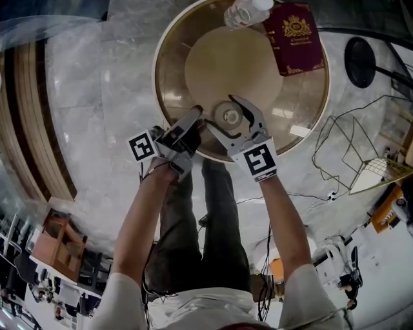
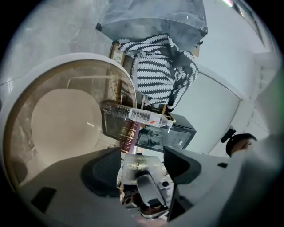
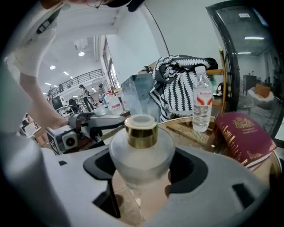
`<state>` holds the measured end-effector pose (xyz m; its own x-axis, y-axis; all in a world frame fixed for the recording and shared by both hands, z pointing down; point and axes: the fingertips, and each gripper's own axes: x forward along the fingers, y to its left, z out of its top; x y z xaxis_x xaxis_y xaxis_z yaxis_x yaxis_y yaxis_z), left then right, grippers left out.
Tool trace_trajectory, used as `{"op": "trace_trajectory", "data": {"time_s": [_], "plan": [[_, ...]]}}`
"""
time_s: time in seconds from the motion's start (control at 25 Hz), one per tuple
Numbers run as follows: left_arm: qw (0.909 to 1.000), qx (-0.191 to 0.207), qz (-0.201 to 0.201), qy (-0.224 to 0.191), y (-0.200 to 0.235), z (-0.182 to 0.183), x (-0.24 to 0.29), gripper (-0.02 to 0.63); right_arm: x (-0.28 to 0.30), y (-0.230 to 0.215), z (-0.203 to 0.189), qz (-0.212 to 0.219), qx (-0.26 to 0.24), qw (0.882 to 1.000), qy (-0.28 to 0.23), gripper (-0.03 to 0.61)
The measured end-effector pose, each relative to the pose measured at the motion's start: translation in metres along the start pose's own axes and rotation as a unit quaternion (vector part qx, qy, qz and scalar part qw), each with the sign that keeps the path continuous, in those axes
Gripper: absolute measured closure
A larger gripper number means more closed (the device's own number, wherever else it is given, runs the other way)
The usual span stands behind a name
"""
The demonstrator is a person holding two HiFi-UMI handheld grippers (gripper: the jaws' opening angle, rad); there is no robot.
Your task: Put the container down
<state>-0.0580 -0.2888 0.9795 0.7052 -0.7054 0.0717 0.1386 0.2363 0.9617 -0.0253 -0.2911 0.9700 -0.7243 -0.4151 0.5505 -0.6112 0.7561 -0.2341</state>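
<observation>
The container (image 3: 141,150) is a frosted glass bottle with a gold collar. My right gripper (image 3: 142,170) is shut on its wide belly, a pad pressing on either side. It stands upright over the near edge of the round glass table (image 1: 169,97). Its foot is hidden, so I cannot tell whether it touches the glass. From the head view the container (image 1: 229,117) shows as a round top between the right gripper (image 1: 226,115) fingers. My left gripper (image 1: 193,117) hovers just left of it, jaws slightly apart with nothing between them. The left gripper (image 2: 142,166) points toward the container (image 2: 138,163).
A water bottle (image 1: 245,11) lies at the table's far edge beside a burgundy book (image 1: 293,38). The gold-rimmed table has a round tan base under the glass. A striped cloth (image 3: 177,84) hangs on a chair behind it. A wire frame (image 1: 355,148) stands on the floor at the right.
</observation>
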Motion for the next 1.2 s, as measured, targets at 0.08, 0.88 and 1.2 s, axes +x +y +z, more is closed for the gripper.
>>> {"op": "trace_trajectory", "data": {"time_s": [0.08, 0.88, 1.2], "plan": [[1.0000, 0.006, 0.003, -0.003, 0.006, 0.007, -0.007, 0.334, 0.009, -0.007, -0.012, -0.011, 0.002, 1.000, 0.007, 0.244], [0.9997, 0.020, 0.000, 0.016, 0.032, 0.011, -0.025, 0.334, 0.041, -0.023, -0.060, -0.060, -0.003, 0.997, 0.037, 0.242], [0.9997, 0.016, -0.006, 0.016, 0.036, 0.005, -0.028, 0.334, 0.039, -0.024, -0.069, -0.068, -0.011, 0.997, 0.036, 0.242]]}}
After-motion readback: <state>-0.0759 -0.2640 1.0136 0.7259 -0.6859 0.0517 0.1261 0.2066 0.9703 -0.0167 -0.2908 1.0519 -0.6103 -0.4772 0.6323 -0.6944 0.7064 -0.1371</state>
